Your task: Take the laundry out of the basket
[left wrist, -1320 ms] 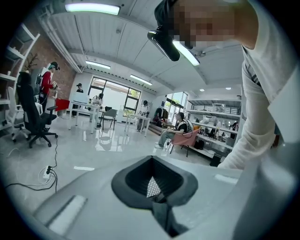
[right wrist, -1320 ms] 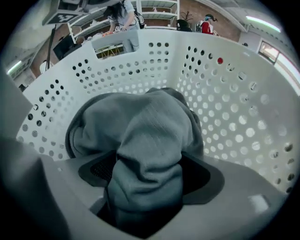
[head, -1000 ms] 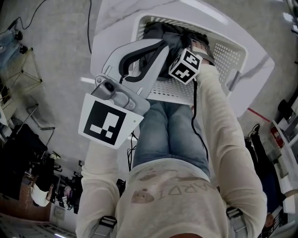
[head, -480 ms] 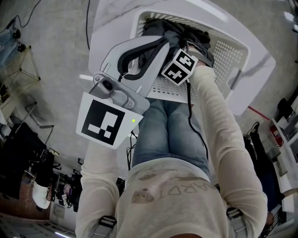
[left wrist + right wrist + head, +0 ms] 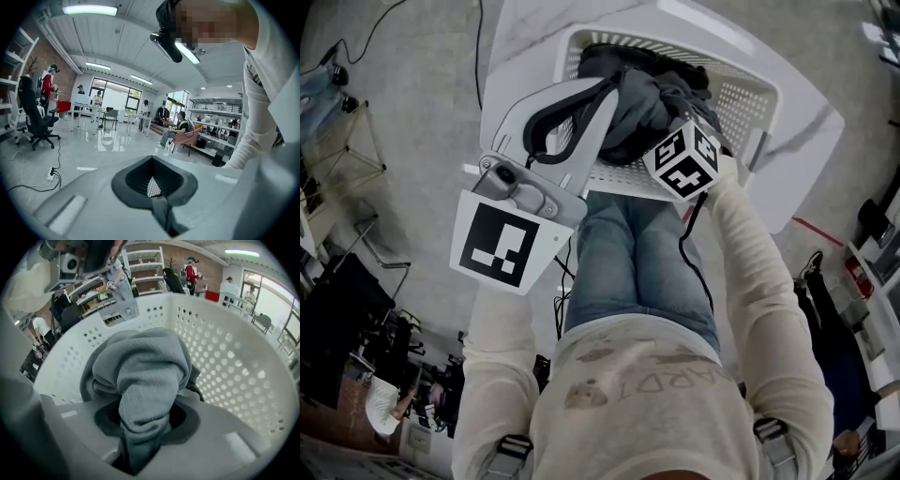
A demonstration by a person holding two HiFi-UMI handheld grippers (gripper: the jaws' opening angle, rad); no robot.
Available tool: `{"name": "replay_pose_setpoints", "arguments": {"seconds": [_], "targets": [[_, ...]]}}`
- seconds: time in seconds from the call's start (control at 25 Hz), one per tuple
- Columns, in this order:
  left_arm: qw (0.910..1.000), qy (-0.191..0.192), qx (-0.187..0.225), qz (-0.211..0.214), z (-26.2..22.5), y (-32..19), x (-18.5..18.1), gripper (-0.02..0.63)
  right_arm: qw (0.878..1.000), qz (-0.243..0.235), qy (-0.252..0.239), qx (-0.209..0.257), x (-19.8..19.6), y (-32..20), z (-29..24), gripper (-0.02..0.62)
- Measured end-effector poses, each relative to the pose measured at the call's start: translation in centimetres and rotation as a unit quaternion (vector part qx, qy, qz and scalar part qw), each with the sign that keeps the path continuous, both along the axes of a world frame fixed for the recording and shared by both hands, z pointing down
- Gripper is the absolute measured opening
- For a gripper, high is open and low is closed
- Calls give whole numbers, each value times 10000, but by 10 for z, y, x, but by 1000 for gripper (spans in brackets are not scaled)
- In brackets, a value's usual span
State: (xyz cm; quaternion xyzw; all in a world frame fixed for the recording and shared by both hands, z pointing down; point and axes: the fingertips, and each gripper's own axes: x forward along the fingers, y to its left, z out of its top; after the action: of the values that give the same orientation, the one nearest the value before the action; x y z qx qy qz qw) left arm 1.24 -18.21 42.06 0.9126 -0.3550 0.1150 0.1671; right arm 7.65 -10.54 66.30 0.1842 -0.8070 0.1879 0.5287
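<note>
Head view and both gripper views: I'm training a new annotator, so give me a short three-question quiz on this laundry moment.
1. True or false: the left gripper holds a garment.
2. What is the right gripper shut on? A: a grey garment; B: a shoe; C: nothing.
3. Name the white perforated container below that garment.

Key:
1. False. Its fingers are together with nothing between them.
2. A. The fingers have just been closing and now pinch the cloth.
3. The laundry basket.
</note>
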Motion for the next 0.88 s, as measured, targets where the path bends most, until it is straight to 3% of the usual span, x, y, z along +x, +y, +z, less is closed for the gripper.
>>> {"name": "replay_pose_setpoints", "arguments": {"seconds": [0.32, 0.68, 0.88], "targets": [[9991, -2, 395, -171, -67, 17, 13, 1, 9899, 615, -1090, 662, 3, 3, -122, 166], [9938, -27, 1016, -449, -169, 47, 23, 1, 9581, 1208, -2220, 1347, 26, 17, -274, 166], [9864, -23, 1476, -720, -226, 69, 28, 1, 9326, 1450, -2771, 1802, 49, 34, -346, 166]]}}
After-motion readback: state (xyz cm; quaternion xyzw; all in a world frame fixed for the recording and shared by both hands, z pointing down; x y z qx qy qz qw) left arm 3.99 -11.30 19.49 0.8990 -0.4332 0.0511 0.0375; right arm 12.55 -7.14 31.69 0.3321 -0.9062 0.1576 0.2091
